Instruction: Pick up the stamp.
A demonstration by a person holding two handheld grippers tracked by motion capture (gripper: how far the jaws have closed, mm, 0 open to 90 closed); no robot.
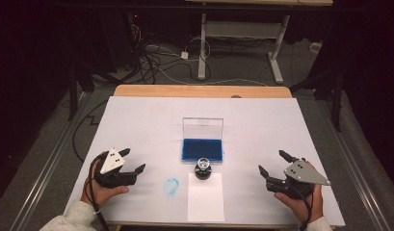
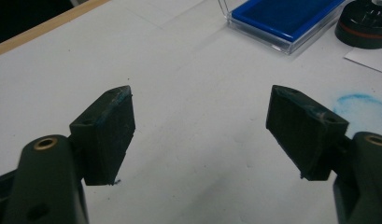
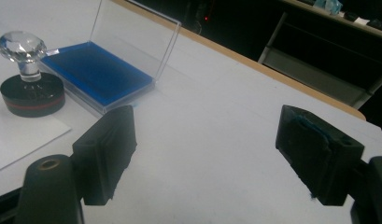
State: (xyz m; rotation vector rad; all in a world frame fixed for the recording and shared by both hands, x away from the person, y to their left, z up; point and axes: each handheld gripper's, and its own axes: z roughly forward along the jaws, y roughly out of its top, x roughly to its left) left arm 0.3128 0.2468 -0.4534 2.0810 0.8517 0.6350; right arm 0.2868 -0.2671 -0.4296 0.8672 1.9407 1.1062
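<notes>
While both claws rest low on the white tabletop (image 1: 137, 120) at the near corners, the stamp (image 1: 203, 168) with its faceted crystal knob stands upright between them, on the far edge of a white paper sheet (image 1: 205, 199) and just in front of the open blue ink pad (image 1: 202, 148), clear lid raised behind. Left claw (image 1: 133, 160): released, jaws apart, nothing between them; blue smears on the pads. Right claw (image 1: 271, 162): also released, jaws spread wide, empty. Stamp lies inward and slightly ahead of each claw; its axis is vertical, knob on top, dark round base below. By the high view the two hands look about equally distant, the right perhaps marginally closer, too close to call. A faint blue ring smudge (image 1: 172, 186) marks the tabletop between left claw and paper. Likely next move: reach inward to the knob's stem.
</notes>
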